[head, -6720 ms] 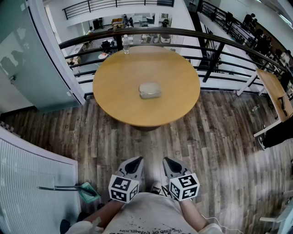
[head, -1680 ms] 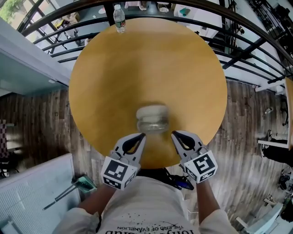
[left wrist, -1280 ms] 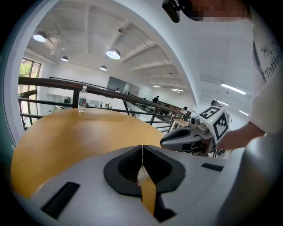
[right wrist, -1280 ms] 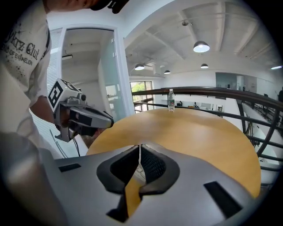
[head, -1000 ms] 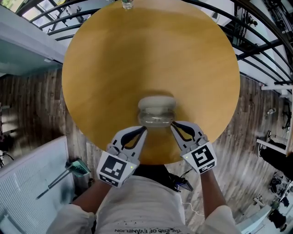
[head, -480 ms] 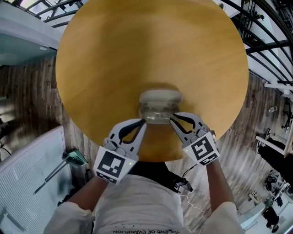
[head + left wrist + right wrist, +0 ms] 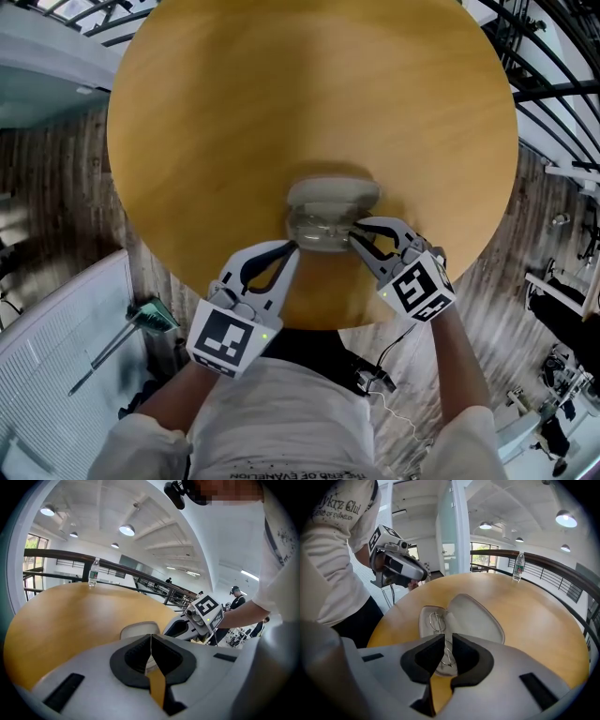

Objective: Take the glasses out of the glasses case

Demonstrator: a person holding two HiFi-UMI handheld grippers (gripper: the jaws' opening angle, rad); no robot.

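The pale grey glasses case [image 7: 330,202] lies open near the front edge of the round wooden table [image 7: 281,84]. In the right gripper view its lid [image 7: 477,618] is tilted back to the right and thin wire-framed glasses [image 7: 436,620] lie in the tray. My right gripper [image 7: 448,637] hangs over the near end of the tray. Its jaws stand a narrow gap apart, and the wire frame shows through that gap. In the head view this right gripper [image 7: 355,234] is at the case's near right corner. My left gripper [image 7: 293,247] is shut, empty, and just short of the near left corner.
A clear water bottle [image 7: 517,566] stands at the far edge of the table, by the dark curved railing [image 7: 61,555]. The person's body is close against the near table edge [image 7: 309,323]. A dustpan [image 7: 141,319] lies on the wooden floor at the left.
Over the last second both grippers came forward to the case's near edge. The right one has moved in over the tray's right corner. The left has barely shifted.
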